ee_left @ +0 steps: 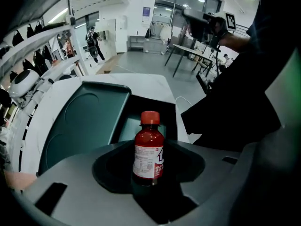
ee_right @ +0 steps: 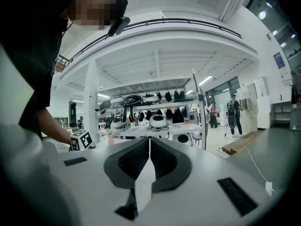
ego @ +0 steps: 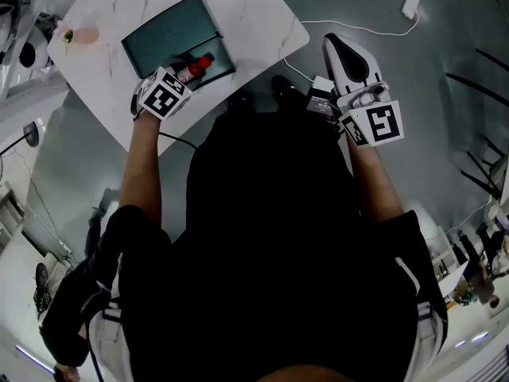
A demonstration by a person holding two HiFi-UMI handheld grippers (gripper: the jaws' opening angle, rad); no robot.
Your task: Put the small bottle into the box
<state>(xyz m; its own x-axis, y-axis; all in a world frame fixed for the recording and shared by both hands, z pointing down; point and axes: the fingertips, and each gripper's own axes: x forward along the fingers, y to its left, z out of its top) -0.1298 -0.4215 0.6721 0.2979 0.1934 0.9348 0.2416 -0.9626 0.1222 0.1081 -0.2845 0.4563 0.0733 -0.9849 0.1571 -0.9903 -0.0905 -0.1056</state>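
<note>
From above, the left gripper (ego: 178,81) holds the small bottle (ego: 195,68) over the near right corner of the open teal box (ego: 171,42) on the white tabletop (ego: 262,22). The right gripper (ego: 345,51) hangs off to the right, above the floor.

Left gripper view: the fingers (ee_left: 70,182) are clamped on the upright, red-capped bottle.

Right gripper view: the fingers (ee_right: 174,166) are pressed together, with nothing between them.
</note>
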